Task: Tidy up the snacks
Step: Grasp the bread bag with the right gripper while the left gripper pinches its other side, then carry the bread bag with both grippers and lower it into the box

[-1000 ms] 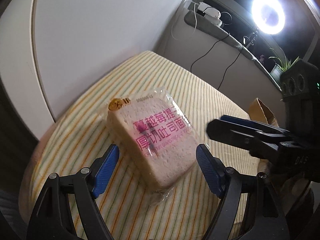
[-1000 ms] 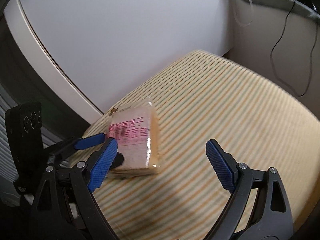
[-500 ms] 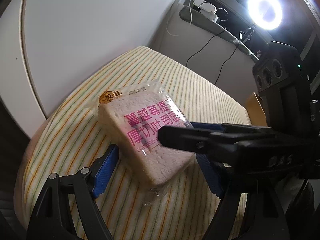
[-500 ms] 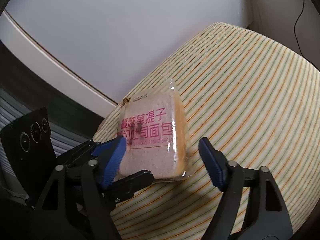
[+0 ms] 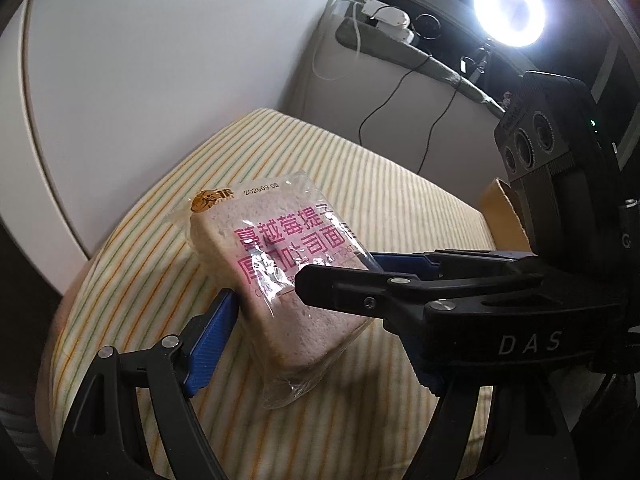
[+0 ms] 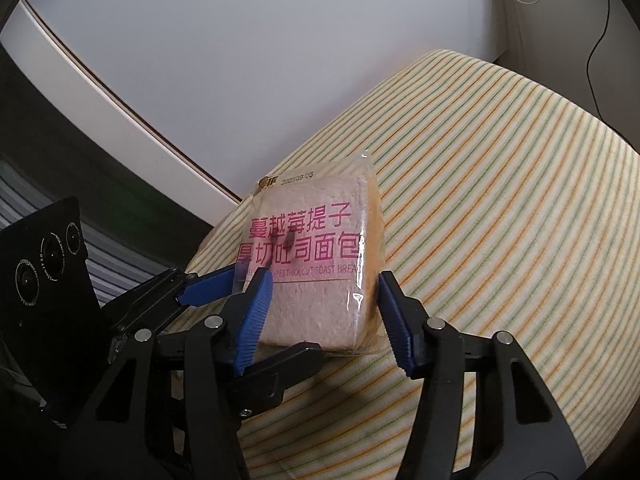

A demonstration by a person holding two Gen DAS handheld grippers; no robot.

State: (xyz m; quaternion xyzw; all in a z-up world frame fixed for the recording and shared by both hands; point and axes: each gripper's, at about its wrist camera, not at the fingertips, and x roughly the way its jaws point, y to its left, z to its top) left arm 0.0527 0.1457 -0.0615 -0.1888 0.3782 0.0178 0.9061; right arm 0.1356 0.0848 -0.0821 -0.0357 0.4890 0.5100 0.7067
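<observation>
Bread pack between both grippers' pads

Glossy, crinkled clear plastic wraps the bread packet, catching glints over the porous, matt crumb. The striped tablecloth reads as soft woven cloth, matt. Both the left gripper and right gripper show matt black plastic frames, ribbed blue pads, small shiny metal screws. The cardboard box looks dull brown.
</observation>
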